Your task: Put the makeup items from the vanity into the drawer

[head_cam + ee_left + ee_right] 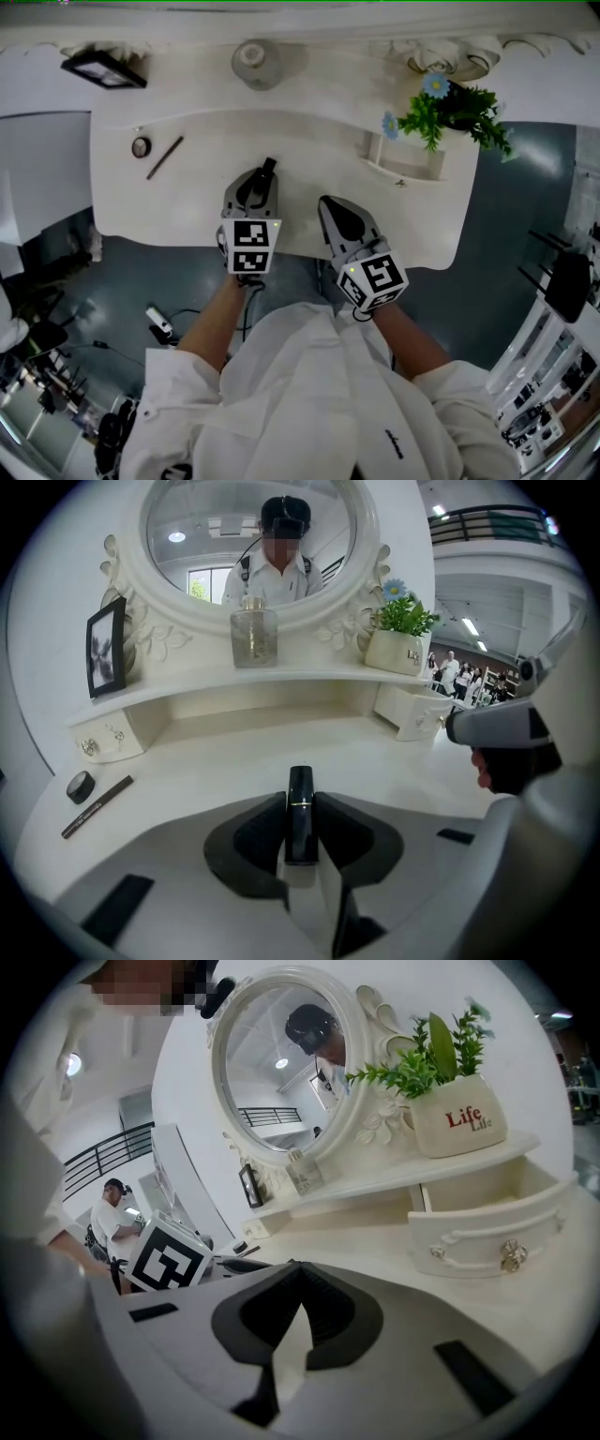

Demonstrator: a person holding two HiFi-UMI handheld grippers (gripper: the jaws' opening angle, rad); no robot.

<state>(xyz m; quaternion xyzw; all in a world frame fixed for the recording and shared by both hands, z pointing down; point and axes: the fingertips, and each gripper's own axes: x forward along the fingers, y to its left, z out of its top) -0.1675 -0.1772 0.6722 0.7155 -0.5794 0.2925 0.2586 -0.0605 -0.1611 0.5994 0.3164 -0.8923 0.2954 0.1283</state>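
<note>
While the lipstick (300, 803) sits clamped between the pads of the left tongs (301, 832) near the front edge of the counter (309, 131), the drawer (405, 161) at its 3 o'clock stands open, with no item visible inside. The right tongs (296, 1274), jaws together and holding nothing, hover just beside at 4 o'clock. Off at 9 o'clock, a pencil (164, 157) and a small round pot (141, 147) lie untouched on the counter. By these views the job looks barely begun: nothing is stowed, the first item is gripped, and its carry to the drawer and two more pickups are left.
</note>
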